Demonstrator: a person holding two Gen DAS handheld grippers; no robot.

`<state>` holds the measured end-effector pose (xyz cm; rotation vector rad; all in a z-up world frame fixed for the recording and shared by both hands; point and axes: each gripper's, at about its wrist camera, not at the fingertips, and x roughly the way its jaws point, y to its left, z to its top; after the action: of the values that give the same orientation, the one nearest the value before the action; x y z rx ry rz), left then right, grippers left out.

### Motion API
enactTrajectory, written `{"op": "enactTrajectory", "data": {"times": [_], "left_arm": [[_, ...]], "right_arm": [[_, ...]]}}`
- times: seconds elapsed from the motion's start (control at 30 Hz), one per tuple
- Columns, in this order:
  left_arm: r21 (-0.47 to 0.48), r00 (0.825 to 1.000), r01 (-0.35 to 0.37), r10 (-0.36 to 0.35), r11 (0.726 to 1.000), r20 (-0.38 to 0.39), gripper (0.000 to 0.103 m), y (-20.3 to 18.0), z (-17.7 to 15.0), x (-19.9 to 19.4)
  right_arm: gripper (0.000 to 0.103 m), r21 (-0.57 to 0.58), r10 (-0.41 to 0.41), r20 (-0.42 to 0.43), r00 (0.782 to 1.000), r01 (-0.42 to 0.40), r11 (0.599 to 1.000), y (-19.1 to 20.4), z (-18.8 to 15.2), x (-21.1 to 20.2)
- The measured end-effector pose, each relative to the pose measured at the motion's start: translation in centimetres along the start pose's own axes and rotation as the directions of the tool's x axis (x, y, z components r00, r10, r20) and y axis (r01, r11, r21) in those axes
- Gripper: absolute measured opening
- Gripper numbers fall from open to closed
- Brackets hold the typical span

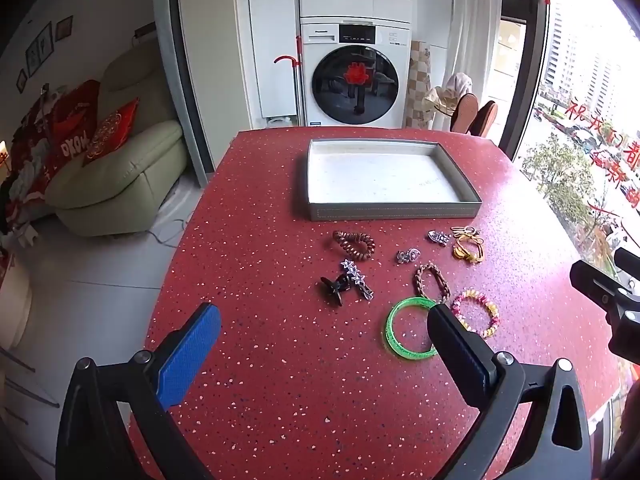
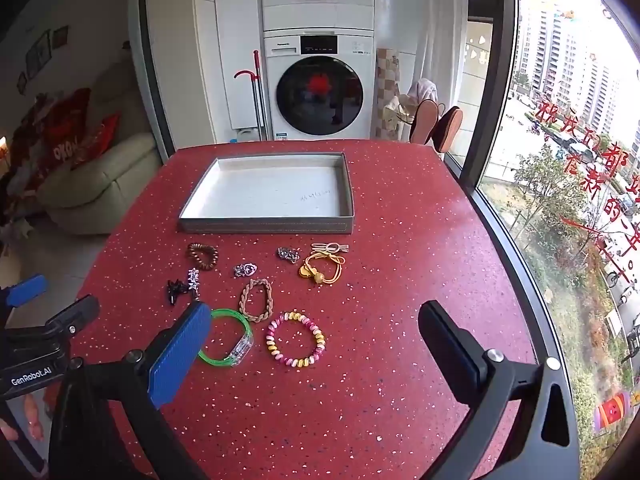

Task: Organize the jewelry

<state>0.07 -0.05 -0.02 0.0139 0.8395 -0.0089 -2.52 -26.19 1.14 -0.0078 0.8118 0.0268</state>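
The table point(image 2: 400, 240) is seen as a glossy red top flecked with pale specks, like polished stone. The tray point(image 2: 264, 227) is walled in matt grey, leather-like material with a stitched seam; its floor is lined in a pale, velvety cloth. The green bangle point(image 2: 228, 320) is made of translucent, shiny plastic. The beaded bracelet point(image 2: 296, 338) is formed of glossy pink and yellow beads. The braided bracelet point(image 2: 256, 300) looks like matt brown cord. The spiral hair tie point(image 2: 203, 256) is of shiny brown plastic coil. The star clip point(image 1: 356, 278) shows bright metal.
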Motion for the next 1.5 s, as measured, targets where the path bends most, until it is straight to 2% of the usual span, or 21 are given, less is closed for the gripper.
{"op": "enactTrajectory", "data": {"times": [1.5], "left_arm": [[0.026,1.000,-0.009,0.009,1.000,0.010,0.103,-0.72,0.03,0.42]], "right_arm": [[0.103,-0.002,-0.006,-0.006,1.000,0.006,1.000,0.04,-0.25,-0.01]]}}
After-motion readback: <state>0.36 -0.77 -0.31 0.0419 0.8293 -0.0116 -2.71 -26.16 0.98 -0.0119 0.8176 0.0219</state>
